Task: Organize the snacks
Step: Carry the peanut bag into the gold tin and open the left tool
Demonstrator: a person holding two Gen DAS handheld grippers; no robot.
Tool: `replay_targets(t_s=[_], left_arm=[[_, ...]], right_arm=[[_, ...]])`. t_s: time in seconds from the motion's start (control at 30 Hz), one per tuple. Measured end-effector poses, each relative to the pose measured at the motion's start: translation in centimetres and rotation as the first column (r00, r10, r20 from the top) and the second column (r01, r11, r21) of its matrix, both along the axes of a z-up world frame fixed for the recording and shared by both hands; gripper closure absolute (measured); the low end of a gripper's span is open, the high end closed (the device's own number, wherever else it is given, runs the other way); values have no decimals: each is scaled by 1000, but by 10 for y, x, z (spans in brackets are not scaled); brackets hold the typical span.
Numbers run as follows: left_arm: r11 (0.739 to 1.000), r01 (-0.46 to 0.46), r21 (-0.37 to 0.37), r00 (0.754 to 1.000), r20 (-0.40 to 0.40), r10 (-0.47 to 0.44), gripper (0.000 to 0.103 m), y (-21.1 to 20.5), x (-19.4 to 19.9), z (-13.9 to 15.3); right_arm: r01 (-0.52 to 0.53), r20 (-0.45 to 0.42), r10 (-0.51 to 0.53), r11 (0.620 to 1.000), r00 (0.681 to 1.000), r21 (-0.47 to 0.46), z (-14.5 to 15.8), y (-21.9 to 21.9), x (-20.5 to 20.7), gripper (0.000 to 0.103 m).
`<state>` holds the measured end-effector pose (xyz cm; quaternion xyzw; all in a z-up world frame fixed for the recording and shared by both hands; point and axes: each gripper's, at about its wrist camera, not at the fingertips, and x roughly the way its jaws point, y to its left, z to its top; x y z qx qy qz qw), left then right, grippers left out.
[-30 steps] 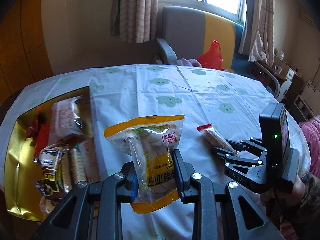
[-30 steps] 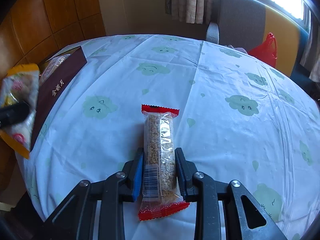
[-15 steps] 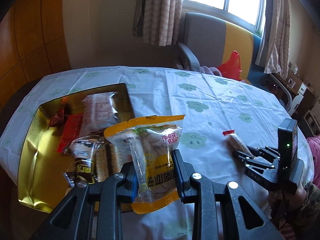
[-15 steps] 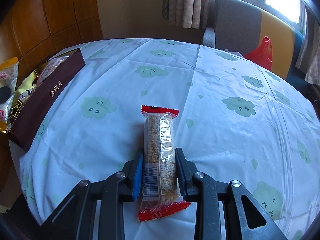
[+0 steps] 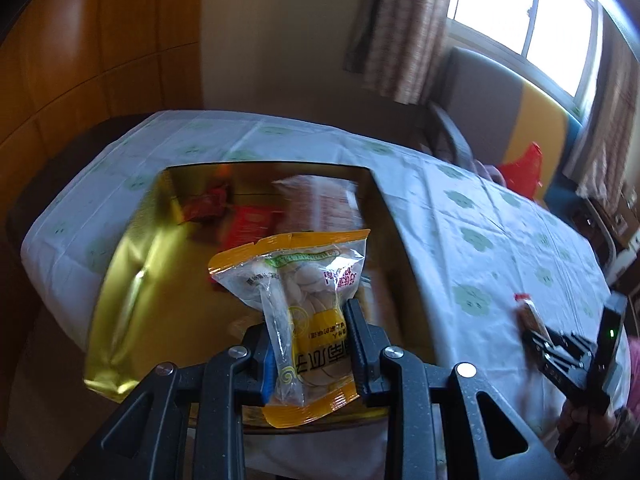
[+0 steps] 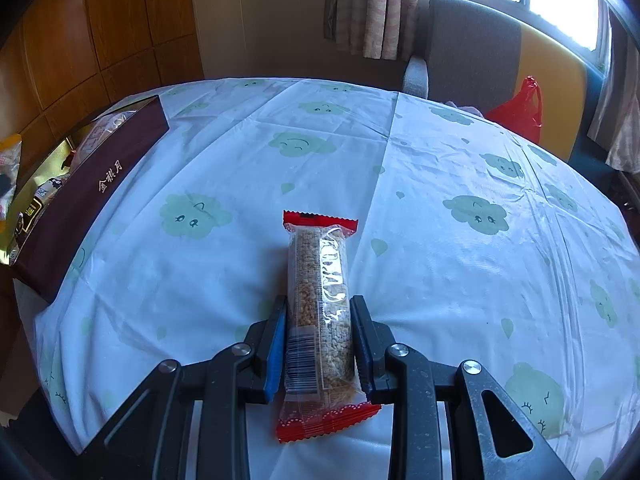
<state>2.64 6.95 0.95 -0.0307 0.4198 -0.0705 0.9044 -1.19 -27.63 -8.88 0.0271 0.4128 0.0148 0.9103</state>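
Observation:
My left gripper (image 5: pixel 312 344) is shut on a yellow-edged clear bag of seeds (image 5: pixel 308 292), held upright above the open gold-lined box (image 5: pixel 132 280). Inside the box lie several snack packs, among them red wrappers (image 5: pixel 250 224) and a pale packet (image 5: pixel 320 204), all blurred. My right gripper (image 6: pixel 319 340) is shut on a cereal bar in a clear wrapper with red ends (image 6: pixel 320 304), low over the tablecloth (image 6: pixel 460 272). In the left wrist view the right gripper (image 5: pixel 560 356) with the bar (image 5: pixel 528 312) sits at the far right. The box's brown outer wall (image 6: pixel 92 196) shows at the left of the right wrist view.
The round table wears a white cloth printed with green clouds (image 5: pixel 472 240). A grey and yellow armchair (image 6: pixel 480 48) with a red plastic bag (image 6: pixel 520 108) stands behind it under a curtained window. Wooden wall panels (image 5: pixel 80 60) rise at the left. A hand (image 5: pixel 588 432) holds the right gripper.
My left gripper has swung left with the seed bag, from over the tablecloth to above the gold box, and rolled a little. The right gripper and its bar have stayed put.

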Motion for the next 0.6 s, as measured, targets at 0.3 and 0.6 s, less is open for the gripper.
replay_targets(t_s=[0.3, 0.6], left_arm=[[984, -174, -41, 983, -61, 172, 74, 74, 48, -8], [980, -201, 3, 972, -123, 200, 70, 73, 113, -40]], right_arm=[[6, 2, -6, 1000, 1000, 11, 0, -2, 0, 72], [15, 1, -15, 1000, 1000, 19, 0, -2, 0, 72]])
